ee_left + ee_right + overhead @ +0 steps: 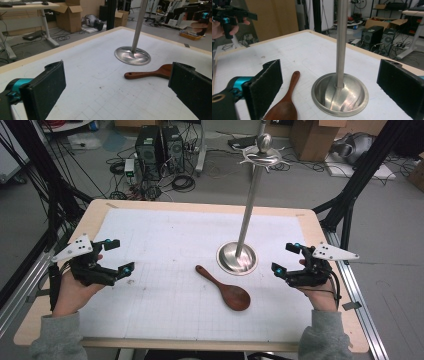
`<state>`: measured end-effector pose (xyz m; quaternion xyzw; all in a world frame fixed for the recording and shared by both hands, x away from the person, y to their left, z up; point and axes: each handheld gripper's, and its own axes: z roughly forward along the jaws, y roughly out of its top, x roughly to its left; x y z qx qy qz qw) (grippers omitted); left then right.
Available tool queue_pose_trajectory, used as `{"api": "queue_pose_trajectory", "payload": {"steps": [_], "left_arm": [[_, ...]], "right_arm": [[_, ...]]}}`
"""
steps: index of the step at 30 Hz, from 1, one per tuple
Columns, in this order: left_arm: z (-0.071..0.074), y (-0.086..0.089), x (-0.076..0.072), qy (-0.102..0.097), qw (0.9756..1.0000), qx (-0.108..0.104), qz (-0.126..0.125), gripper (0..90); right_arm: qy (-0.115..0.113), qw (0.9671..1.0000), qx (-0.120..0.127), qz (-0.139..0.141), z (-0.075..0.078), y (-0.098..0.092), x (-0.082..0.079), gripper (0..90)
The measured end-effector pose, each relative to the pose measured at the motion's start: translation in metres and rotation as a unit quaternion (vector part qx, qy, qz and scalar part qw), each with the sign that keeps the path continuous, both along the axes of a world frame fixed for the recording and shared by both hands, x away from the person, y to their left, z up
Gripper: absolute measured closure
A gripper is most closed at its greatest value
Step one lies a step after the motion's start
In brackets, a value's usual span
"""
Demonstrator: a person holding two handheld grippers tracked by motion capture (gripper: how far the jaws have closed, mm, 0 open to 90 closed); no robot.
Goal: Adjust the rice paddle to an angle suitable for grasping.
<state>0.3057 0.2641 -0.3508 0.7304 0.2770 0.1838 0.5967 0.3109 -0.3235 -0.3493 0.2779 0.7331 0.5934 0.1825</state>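
Wooden spoon (224, 288) lies flat on the white gridded mat (165, 240), centre-right, touching nothing. Its bowl points toward your edge of the table, handle angled up-left and away from you. Handle tip sits near the base of the steel stand (237, 257), but apart from it.

Your left gripper (116, 256) is off the mat's left side, jaws spread wide, nothing between them. In the left gripper view the spoon (152, 72) is well ahead on the right, handle end toward the middle, bowl partly hidden behind the right jaw. Clear mat lies between the jaws and the handle.

Your right gripper (286, 258) is near the table's right edge, jaws also wide apart and empty. In the right gripper view the spoon (286, 103) sits just inside the left jaw, with the stand base (340, 93) between the jaws and its pole rising straight up through the middle. Spoon and base look very close there; can't tell the gap for sure from that angle.

Room: broad open mat left of the spoon and along your near edge. Tight side is the right, where the stand base crowds the handle. The wooden table border (95, 217) shows beyond the mat on all sides, and both hands are over the side margins.
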Motion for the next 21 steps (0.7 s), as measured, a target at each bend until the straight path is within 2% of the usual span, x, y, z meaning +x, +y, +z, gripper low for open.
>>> {"api": "queue_pose_trajectory", "payload": {"steps": [1,3,5,8,16,21], "left_arm": [[-0.001,0.0,0.0,0.001,1.0,0.002,0.0,1.7],[-0.002,0.0,0.0,0.004,1.0,0.002,0.002,1.8],[-0.002,0.0,-0.001,0.012,0.9999,-0.007,-0.004,1.7],[-0.001,-0.001,-0.002,0.006,0.9999,-0.013,-0.006,1.8],[-0.004,-0.004,-0.002,0.011,0.9999,0.007,-0.001,1.8],[-0.004,-0.004,-0.003,0.011,0.9999,0.008,-0.002,1.7]], "right_arm": [[0.0,1.0,-0.002,0.003,0.0,0.001,0.001,15.9],[0.002,1.0,-0.008,0.006,-0.001,0.005,0.001,22.2],[0.002,0.9998,-0.013,0.012,-0.001,0.008,0.002,31.3],[0.009,0.9996,-0.021,0.018,-0.003,0.013,0.003,42.8],[0.016,0.9989,-0.038,0.022,-0.009,0.027,0.004,68.8],[0.025,0.998,-0.05,0.029,-0.013,0.036,0.008,80.1]]}}
